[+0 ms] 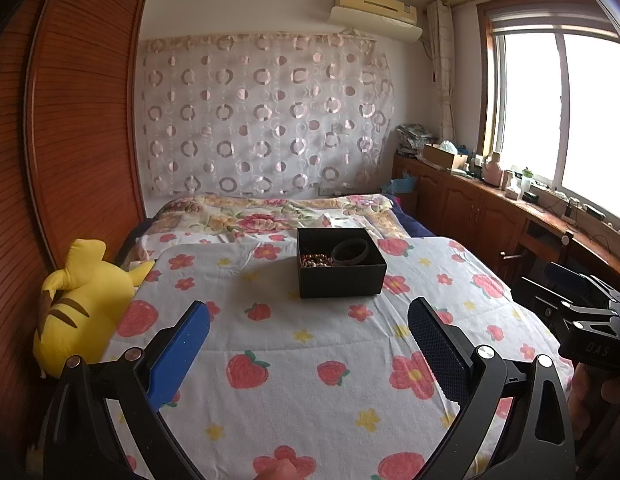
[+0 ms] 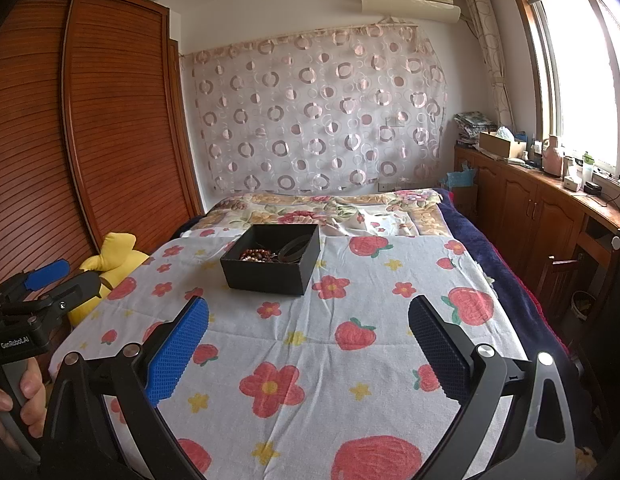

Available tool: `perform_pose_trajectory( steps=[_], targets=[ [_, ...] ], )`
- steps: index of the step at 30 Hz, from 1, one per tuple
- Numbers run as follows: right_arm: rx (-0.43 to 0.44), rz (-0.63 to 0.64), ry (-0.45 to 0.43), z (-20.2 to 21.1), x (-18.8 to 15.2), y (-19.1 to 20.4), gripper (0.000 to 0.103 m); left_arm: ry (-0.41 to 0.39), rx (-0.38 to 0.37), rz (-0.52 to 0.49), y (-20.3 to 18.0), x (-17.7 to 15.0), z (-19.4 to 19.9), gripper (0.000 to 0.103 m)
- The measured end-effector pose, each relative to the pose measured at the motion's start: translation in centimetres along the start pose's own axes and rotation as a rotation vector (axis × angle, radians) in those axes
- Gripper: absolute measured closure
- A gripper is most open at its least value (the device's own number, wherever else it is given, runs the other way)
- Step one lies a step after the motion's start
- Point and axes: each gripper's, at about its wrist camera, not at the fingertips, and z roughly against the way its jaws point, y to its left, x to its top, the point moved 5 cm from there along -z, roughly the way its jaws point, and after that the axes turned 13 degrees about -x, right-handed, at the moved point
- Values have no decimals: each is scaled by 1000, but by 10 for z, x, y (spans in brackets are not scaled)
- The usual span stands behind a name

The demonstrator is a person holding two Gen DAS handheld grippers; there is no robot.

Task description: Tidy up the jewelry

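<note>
A small black box (image 1: 342,280) (image 2: 265,276) stands on the strawberry-print bedsheet (image 1: 301,360) (image 2: 310,352), farther up the bed than both grippers. Inside it lie a string of brown beads (image 1: 317,261) (image 2: 257,256) and a dark bangle (image 1: 351,251) (image 2: 294,249). My left gripper (image 1: 310,312) is open and holds nothing, hovering over the sheet short of the box. My right gripper (image 2: 309,312) is also open and holds nothing, a little right of the box. Each view catches the other gripper at its edge, held by a hand (image 2: 17,400).
A yellow plush toy (image 1: 81,300) (image 2: 113,256) lies at the bed's left edge against a wooden wardrobe (image 1: 69,140). A floral quilt (image 1: 269,216) covers the head of the bed. Low wooden cabinets (image 2: 542,216) with clutter run under the window on the right.
</note>
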Motion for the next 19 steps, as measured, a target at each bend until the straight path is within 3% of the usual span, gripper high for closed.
perform_pose_trajectory(
  steps=[19],
  targets=[
    [1, -1, -1, 1, 1, 1, 2, 2, 2, 0, -3, 1, -5, 7]
  ],
)
